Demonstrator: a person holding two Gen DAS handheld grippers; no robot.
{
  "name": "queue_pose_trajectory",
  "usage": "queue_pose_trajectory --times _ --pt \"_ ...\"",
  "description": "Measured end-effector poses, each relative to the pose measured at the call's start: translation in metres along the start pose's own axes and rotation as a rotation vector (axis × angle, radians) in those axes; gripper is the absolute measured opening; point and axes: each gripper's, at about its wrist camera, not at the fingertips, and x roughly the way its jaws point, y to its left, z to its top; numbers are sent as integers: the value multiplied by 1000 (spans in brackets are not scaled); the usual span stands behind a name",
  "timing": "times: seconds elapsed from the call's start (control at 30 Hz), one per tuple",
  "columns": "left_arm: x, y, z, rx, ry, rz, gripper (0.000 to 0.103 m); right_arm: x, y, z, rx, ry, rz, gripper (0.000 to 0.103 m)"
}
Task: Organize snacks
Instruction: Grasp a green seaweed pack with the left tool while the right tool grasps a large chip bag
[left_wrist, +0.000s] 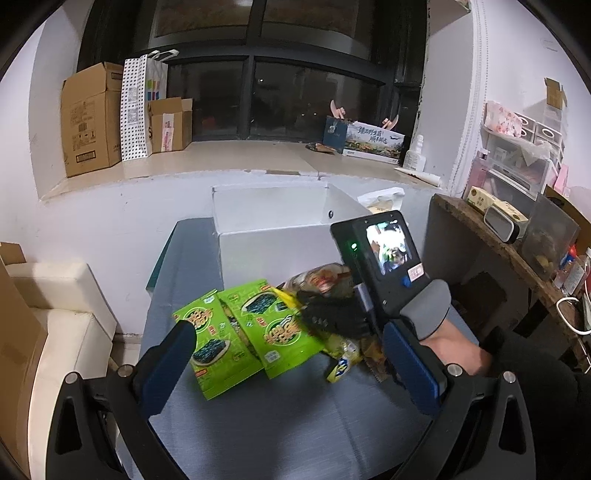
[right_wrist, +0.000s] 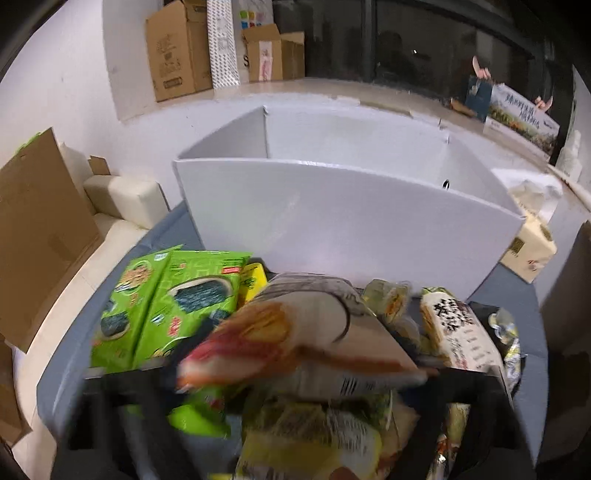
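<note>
Here the left gripper (left_wrist: 288, 354) hangs low over the blue-grey table (left_wrist: 258, 424), its two blue-padded fingers (left_wrist: 166, 365) spread wide with nothing between them. Ahead of it, just past the fingertips, lie two green seaweed snack packs (left_wrist: 236, 328) side by side, the nearer one touching the left finger's tip. To the right of them sits a heap of mixed snacks (left_wrist: 347, 354) with yellow wrappers at its edge.

Beyond the packs, a white open box (left_wrist: 273, 221) stands on the table.

The right gripper (left_wrist: 332, 321) reaches into that heap from the right side of the left gripper's view, the gloved right hand (left_wrist: 428, 314) behind it. In its own camera a pale snack bag with orange-red print (right_wrist: 295, 343) lies right across the front, blurred and hiding the fingers; whether the gripper is pinching it cannot be told. Left of the bag are the green packs, to its right a cream packet with black characters (right_wrist: 454, 332), and the white box stands directly ahead.
</note>
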Motion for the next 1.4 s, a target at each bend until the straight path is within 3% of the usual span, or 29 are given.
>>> queue_pose_trajectory --times 0.2,0.37,0.53,0.67,0.77,0.97,1.07,1.13,1.2,1.27,1.4 --pt "14 23 -7 -66 13 6 103 -17 -14 0 53 -48 65 48" --pt "45 49 -15 -122 96 55 103 -48 -19 -8 39 -94 77 47" --pt "88 79 -20 -248 175 81 103 -87 -29 -24 33 -138 74 47" --pt "122 91 -22 -273 247 164 103 -114 -41 -34 66 -169 90 47" --pt "143 100 -22 -337 270 129 103 -136 -47 -43 91 -204 84 47" --pt "186 115 -22 -424 330 136 103 -161 -56 -55 122 -246 81 47" --pt "192 123 -26 -486 328 85 103 -166 -60 -60 139 -247 88 47" --pt "192 124 -26 -484 319 65 95 -165 -61 -62 143 -241 84 47" --pt "187 125 -27 -494 311 27 70 -163 -62 -63 154 -237 98 47" --pt "182 131 -28 -508 309 34 68 -161 -62 -64 154 -237 102 47" --pt "165 126 -24 -434 271 43 64 -161 -55 -65 134 -238 105 47"
